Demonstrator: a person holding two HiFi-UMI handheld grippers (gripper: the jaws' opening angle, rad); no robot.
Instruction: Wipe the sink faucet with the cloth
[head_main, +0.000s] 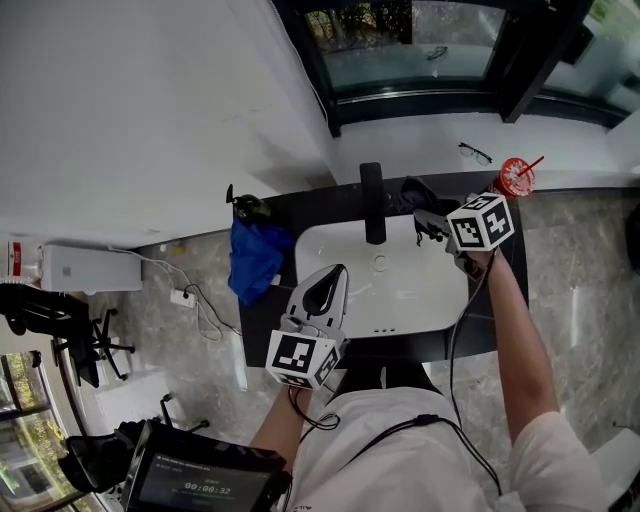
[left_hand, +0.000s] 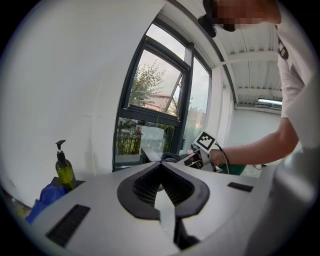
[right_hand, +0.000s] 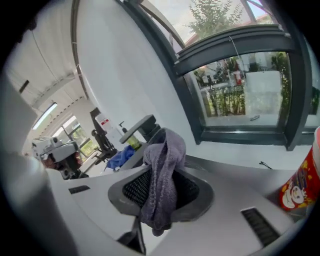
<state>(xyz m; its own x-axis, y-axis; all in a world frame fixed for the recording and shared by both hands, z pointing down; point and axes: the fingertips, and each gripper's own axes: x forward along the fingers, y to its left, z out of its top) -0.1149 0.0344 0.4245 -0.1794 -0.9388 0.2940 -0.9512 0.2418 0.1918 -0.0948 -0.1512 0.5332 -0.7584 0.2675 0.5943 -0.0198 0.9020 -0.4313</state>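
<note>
The black faucet (head_main: 373, 204) stands at the back of the white sink (head_main: 420, 300), which is set in a black counter. My right gripper (head_main: 432, 222) is just right of the faucet, shut on a grey cloth (right_hand: 162, 180) that bunches between the jaws and hangs down below them. In the right gripper view the faucet (right_hand: 137, 129) shows just beyond the cloth, to its left. My left gripper (head_main: 340, 272) is over the sink's front left part. Its jaws (left_hand: 161, 165) meet at the tips with nothing between them.
A blue cloth (head_main: 255, 255) hangs over the counter's left end, beside a green soap bottle (head_main: 245, 207). A red cup (head_main: 514, 178) with a straw stands on the counter's right rear corner. Glasses (head_main: 475, 152) lie on the white window sill behind.
</note>
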